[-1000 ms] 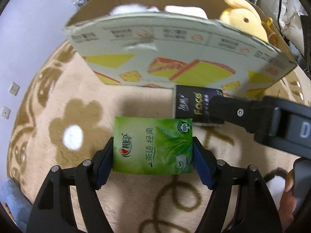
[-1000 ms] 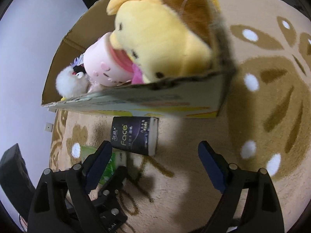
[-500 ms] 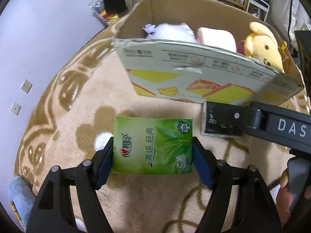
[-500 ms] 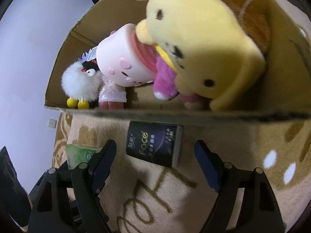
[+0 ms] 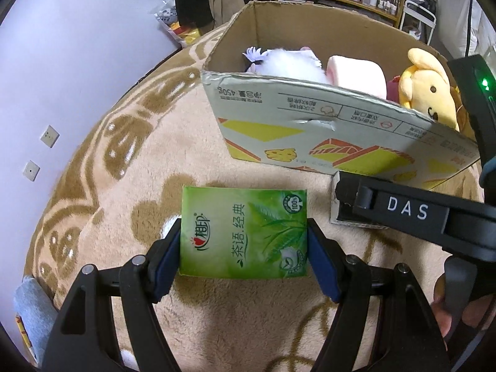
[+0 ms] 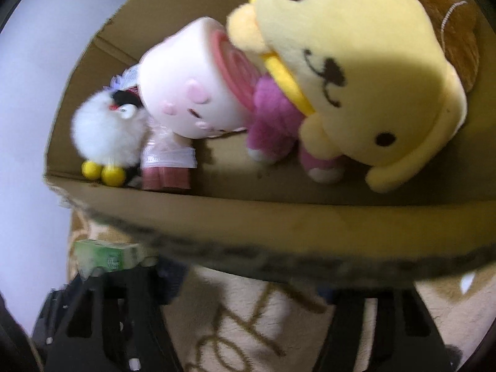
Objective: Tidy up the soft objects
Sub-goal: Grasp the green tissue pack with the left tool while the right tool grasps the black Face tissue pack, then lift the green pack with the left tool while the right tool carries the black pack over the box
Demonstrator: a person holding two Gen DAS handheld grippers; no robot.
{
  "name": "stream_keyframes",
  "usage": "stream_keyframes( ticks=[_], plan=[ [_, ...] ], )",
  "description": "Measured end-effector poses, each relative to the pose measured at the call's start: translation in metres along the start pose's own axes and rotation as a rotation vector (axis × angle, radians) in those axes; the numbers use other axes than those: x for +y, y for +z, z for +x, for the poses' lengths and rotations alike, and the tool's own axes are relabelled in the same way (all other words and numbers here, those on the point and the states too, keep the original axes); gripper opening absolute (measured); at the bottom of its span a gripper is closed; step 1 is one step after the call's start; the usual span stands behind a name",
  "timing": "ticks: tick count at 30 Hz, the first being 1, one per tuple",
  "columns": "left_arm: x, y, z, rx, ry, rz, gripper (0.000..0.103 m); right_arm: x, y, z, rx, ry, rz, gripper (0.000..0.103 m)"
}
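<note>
- The left gripper (image 5: 244, 259) is clamping a green tissue pack (image 5: 244, 232) between its two blue pads, one pad pressing on each short side, and is holding it above the beige carpet (image 5: 124, 192).
- The green pack is hanging in front of the printed side of the cardboard box (image 5: 310, 124), well short of the box's rim.
- The right gripper (image 5: 338, 200) is reaching in from the right edge of the left camera's view, its black finger lying over a dark tissue pack (image 5: 336, 217) on the carpet just below the box.
- The right gripper's jaws have just been closing; in its own view the box's near wall (image 6: 279, 232) is covering the fingertips and the dark pack, so I cannot tell whether they are gripping it.
- Inside the box a yellow plush dog (image 6: 356, 71), a pink plush toy (image 6: 186, 93) and a white fluffy bird (image 6: 105, 136) are lying side by side, the dog's face touching the pink toy.
- A person's fingers (image 5: 443, 310) are showing at the lower right, wrapped around the right gripper's handle.
</note>
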State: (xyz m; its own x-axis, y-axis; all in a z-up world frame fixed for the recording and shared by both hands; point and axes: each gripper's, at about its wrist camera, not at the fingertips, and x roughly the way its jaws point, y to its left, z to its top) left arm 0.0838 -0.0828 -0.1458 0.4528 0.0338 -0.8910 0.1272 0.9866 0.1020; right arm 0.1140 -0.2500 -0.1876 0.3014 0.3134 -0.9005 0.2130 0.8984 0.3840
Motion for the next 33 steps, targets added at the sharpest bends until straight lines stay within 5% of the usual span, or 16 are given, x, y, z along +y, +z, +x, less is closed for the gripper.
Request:
stream_keyframes(
  ticks=[17, 22, 33],
  plan=[
    [0.002, -0.003, -0.03, -0.075, 0.069, 0.037, 0.073, -0.029, -0.023, -0.041, -0.07, 0.045, 0.052, 0.059],
    [0.012, 0.003, -0.051, -0.114, 0.027, -0.001, 0.073, -0.031, -0.033, -0.078, -0.132, 0.071, 0.045, 0.059],
    [0.013, 0.02, -0.1, -0.273, 0.06, 0.046, 0.073, -0.013, -0.032, -0.157, -0.365, 0.097, -0.06, 0.059]
  ],
)
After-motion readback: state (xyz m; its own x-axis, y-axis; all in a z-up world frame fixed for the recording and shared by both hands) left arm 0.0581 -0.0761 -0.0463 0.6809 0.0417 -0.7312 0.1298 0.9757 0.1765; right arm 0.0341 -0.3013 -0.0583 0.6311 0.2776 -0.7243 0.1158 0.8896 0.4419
